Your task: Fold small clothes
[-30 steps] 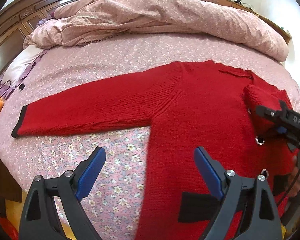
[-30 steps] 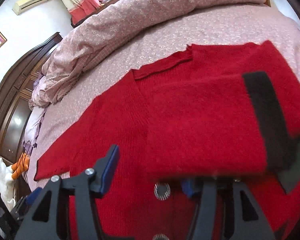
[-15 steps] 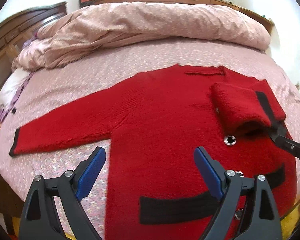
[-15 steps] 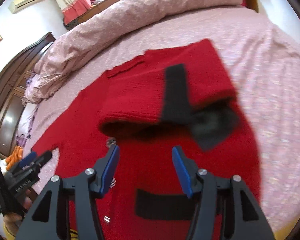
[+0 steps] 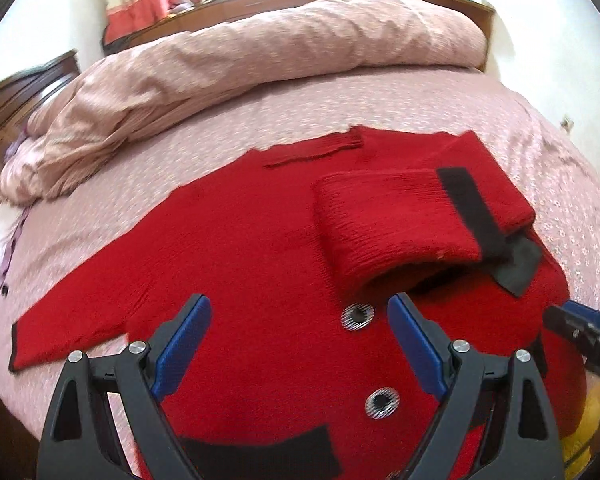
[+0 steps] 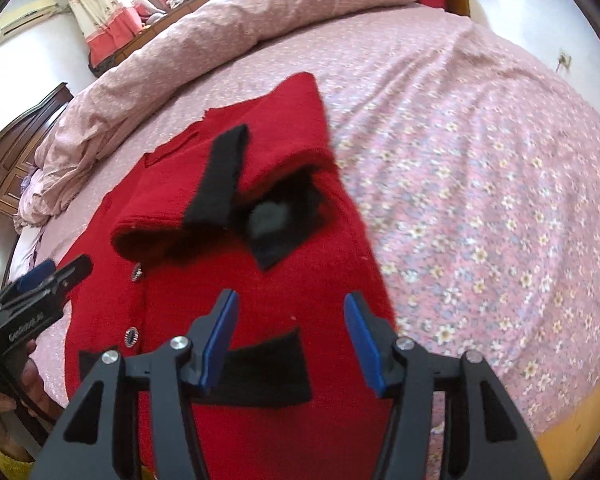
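Note:
A red knit cardigan (image 5: 252,248) with black trim and round buttons lies flat on the bed. Its right sleeve (image 5: 396,216) is folded over the chest, with the black cuff (image 5: 468,208) on top. The left sleeve (image 5: 84,312) stretches out to the left. My left gripper (image 5: 298,332) is open and empty above the button line. My right gripper (image 6: 290,336) is open and empty above the cardigan's hem (image 6: 260,368) and a black pocket patch. The folded sleeve also shows in the right wrist view (image 6: 236,184).
The bed has a pink flowered sheet (image 6: 480,200). A rolled pink duvet (image 5: 260,60) lies along the far side. A dark wooden wardrobe (image 6: 4,184) stands at the left. The bed's near edge (image 6: 580,432) is close on the right.
My right gripper let go of the right sleeve, which now lies folded on the chest, and drew back toward the hem. My left gripper moved right, over the buttons.

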### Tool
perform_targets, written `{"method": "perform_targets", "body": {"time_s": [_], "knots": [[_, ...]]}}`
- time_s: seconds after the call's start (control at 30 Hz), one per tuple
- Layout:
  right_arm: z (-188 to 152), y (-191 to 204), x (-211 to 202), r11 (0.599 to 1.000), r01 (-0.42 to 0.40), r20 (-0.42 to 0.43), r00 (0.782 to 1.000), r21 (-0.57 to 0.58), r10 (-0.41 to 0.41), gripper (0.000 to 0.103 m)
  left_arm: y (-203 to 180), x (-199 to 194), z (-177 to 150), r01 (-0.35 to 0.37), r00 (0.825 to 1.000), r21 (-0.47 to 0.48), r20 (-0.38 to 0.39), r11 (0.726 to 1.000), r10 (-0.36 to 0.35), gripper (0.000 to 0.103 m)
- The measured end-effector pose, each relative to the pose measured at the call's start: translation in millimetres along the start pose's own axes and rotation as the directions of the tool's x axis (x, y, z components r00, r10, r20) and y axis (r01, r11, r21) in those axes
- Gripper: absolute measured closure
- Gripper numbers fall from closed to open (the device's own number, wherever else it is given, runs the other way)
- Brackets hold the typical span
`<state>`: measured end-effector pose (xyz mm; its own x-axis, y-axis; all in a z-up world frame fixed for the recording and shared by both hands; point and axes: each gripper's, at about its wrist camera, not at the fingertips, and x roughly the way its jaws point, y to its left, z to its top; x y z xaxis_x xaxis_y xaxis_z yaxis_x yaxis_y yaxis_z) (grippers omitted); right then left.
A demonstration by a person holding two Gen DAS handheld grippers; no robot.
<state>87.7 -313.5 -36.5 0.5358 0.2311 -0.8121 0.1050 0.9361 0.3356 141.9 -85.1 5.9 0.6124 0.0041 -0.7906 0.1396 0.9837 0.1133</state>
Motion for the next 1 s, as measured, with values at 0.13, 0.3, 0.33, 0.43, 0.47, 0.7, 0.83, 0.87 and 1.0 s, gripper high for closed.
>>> {"method": "perform_targets", "body": {"time_s": [0.13, 0.3, 0.33, 0.43, 0.47, 0.7, 0.83, 0.87, 1.0], "knots": [[-4.1, -6.2, 3.2, 1.000, 0.000, -0.001, 1.000, 0.000, 0.000, 0.045, -26.0, 13.1, 5.9, 0.013, 1.000, 0.076, 0.013, 0.997, -0.014, 0.018], [-7.2, -8.7, 7.2, 1.000, -0.004, 0.001, 1.000, -0.011, 0.004, 0.045, -50.8, 29.6, 9.7, 0.013, 1.000, 0.152, 0.021, 0.988, -0.016, 0.024], [-7.9, -9.5, 8.1, 1.000, -0.005, 0.002, 1.000, -0.012, 0.005, 0.045, -55.2, 34.3, 11.6, 0.005, 1.000, 0.166, 0.024, 0.986, -0.009, 0.025], [-9.2, -10.5, 8.8, 1.000, -0.007, 0.007, 1.000, -0.014, 0.007, 0.045, -60.4, 45.3, 17.3, -0.006, 1.000, 0.183, 0.024, 0.983, 0.002, 0.039], [-9.6, -10.2, 9.0, 1.000, -0.006, 0.010, 1.000, -0.019, 0.006, 0.045, -61.1, 47.3, 19.4, -0.008, 1.000, 0.180, 0.026, 0.984, 0.003, 0.047], [-11.3, -9.2, 12.5, 1.000, 0.001, 0.019, 1.000, -0.029, 0.000, 0.045, -43.1, 46.1, 32.9, 0.055, 0.997, 0.057, 0.056, 0.997, -0.058, 0.099], [-11.0, -8.2, 13.0, 0.999, 0.004, 0.021, 1.000, -0.036, -0.004, 0.045, -15.1, 35.7, 35.9, 0.090, 0.993, -0.071, 0.080, 0.993, -0.084, 0.100], [-10.6, -8.1, 13.4, 0.999, 0.005, 0.022, 1.000, -0.036, -0.004, 0.045, -6.1, 32.6, 35.9, 0.094, 0.993, -0.105, 0.087, 0.990, -0.085, 0.100], [-11.3, -7.4, 13.4, 0.999, 0.011, 0.025, 1.000, -0.040, -0.010, 0.045, 23.4, 28.4, 32.0, 0.122, 0.991, -0.216, 0.083, 0.969, -0.106, 0.099]]}}
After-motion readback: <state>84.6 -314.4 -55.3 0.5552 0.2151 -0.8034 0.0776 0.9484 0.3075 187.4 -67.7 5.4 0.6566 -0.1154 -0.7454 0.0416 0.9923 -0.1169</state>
